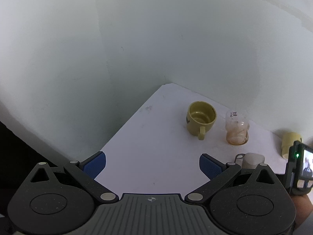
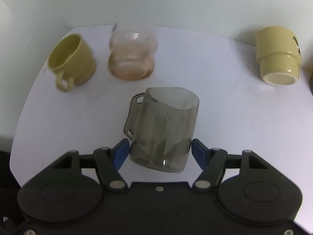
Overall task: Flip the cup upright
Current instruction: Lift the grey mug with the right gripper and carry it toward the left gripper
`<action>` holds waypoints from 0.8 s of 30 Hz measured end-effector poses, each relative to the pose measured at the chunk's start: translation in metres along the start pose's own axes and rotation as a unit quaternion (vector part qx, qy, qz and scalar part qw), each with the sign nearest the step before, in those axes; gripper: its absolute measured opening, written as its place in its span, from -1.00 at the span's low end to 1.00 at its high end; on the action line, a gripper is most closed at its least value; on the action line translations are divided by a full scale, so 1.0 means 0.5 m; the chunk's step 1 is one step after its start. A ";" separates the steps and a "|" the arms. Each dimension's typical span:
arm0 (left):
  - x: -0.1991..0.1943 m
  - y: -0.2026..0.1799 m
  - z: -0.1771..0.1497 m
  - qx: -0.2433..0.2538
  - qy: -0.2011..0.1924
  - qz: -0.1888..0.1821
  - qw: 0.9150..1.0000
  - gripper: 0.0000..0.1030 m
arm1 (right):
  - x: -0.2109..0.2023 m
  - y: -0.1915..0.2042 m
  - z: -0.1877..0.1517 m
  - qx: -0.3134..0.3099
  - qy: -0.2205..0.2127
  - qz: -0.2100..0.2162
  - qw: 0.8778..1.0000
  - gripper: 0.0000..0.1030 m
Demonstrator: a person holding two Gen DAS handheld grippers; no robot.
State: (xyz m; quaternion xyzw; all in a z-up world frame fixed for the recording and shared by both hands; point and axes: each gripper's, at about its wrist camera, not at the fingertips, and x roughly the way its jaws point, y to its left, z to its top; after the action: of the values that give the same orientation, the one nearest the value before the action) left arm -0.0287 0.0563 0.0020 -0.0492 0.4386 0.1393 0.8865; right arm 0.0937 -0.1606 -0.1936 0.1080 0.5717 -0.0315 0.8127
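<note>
- Nearest in the right wrist view, the right gripper point(image 2: 160, 152) has its 2 blue pads pressed against the lower sides of a smoky grey translucent cup point(image 2: 163, 129), pinching it near its closed end.
- The grey cup has a flat handle on its left and leans away from the camera; whether it touches the white table point(image 2: 225, 101) cannot be told. Its far end reads as the open mouth, so the flip appears underway or nearly done; what is left seems to be standing it level and letting go.
- In the left wrist view, the left gripper point(image 1: 152, 166) hangs over bare table with its pads spread wide, holding nothing.
- Farther back on the left stands an upright yellow mug point(image 2: 72, 58), and just beside it a clear stained glass jar point(image 2: 133, 56).
- Far right, well apart, a pale yellow cup point(image 2: 277, 54) sits upside down.
- Nothing stands close to the grey cup; the jar behind it is nearest.
</note>
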 end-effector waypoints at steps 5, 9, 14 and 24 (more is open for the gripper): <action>0.016 0.008 0.004 0.020 0.002 -0.023 1.000 1.00 | -0.035 0.026 -0.065 0.019 0.010 0.001 1.000 0.31; 0.031 0.011 0.000 0.042 0.007 -0.047 0.998 1.00 | -0.038 0.057 -0.094 0.019 0.013 -0.007 1.000 0.31; 0.054 0.012 -0.010 0.070 0.018 -0.077 0.994 1.00 | -0.049 0.083 -0.132 0.036 0.010 -0.023 0.999 0.33; 0.092 0.020 -0.057 0.112 0.039 -0.130 0.984 1.00 | -0.155 0.057 -0.171 0.067 -0.047 -0.047 0.996 0.46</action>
State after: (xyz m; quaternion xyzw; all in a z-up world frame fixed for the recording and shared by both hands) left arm -0.0268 0.0694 -0.0512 -0.0122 0.4758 -0.0294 0.8790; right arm -0.0068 -0.1205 -0.1444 0.1335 0.5341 -0.1125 0.8272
